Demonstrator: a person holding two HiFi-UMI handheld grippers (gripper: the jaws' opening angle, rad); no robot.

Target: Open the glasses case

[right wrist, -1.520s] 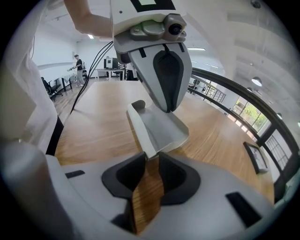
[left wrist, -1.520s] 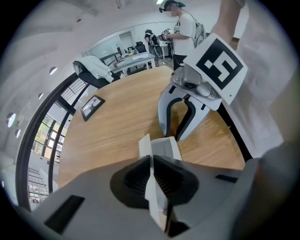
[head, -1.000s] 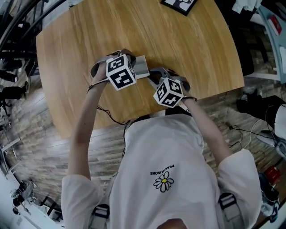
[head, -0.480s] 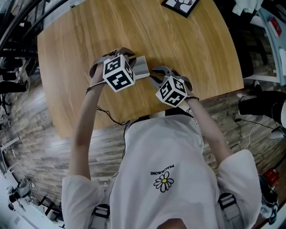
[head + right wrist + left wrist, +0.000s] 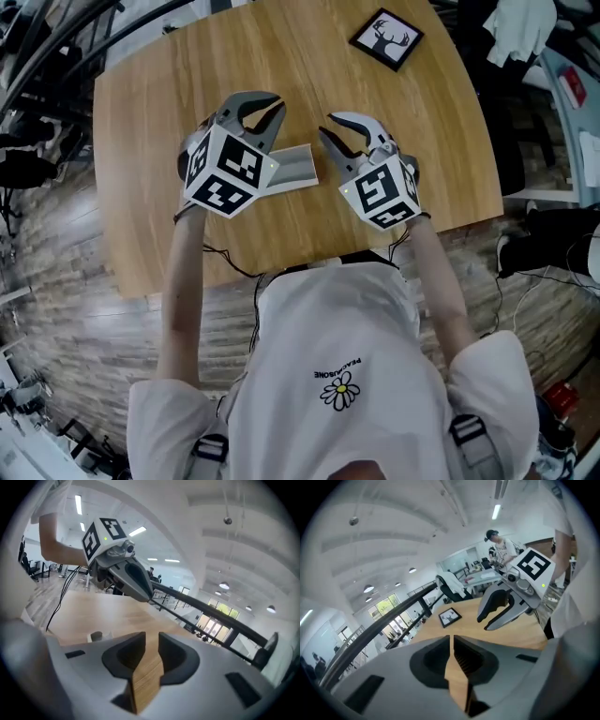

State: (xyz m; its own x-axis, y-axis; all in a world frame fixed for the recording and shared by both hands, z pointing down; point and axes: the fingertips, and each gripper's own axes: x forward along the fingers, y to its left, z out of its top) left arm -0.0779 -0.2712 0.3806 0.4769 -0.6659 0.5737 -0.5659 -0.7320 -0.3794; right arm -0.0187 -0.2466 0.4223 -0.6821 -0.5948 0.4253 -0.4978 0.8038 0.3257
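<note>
Item 1, left gripper: held over the table, left of centre in the head view. Its fingers stood a thin slit apart, having just been closing. Nothing lay between them, and only wood showed through the slit. Its marker cube overlapped the left end of item 2 in the head view.

Item 2, glasses case: grey and flat, lying on the table at centre frame between the two grippers. By judgement it sat below both and neither touched it.

Item 3, right gripper: right of centre, raised over the table, fingers plainly apart and empty.

Item 4, framed picture: upper right of the table, well apart from the case, no part in the task.

Hazards (judged): the case lay loose on smooth wood, so a push from one side only would likely slide or spin it rather than lift the lid. The left fingers, nearly together, would need widening before taking an edge. Lowered as they stood, they would merely knock the case.

Containers: one, the glasses case. Whether its lid was up or down could not be told, and no contents were visible.
</note>
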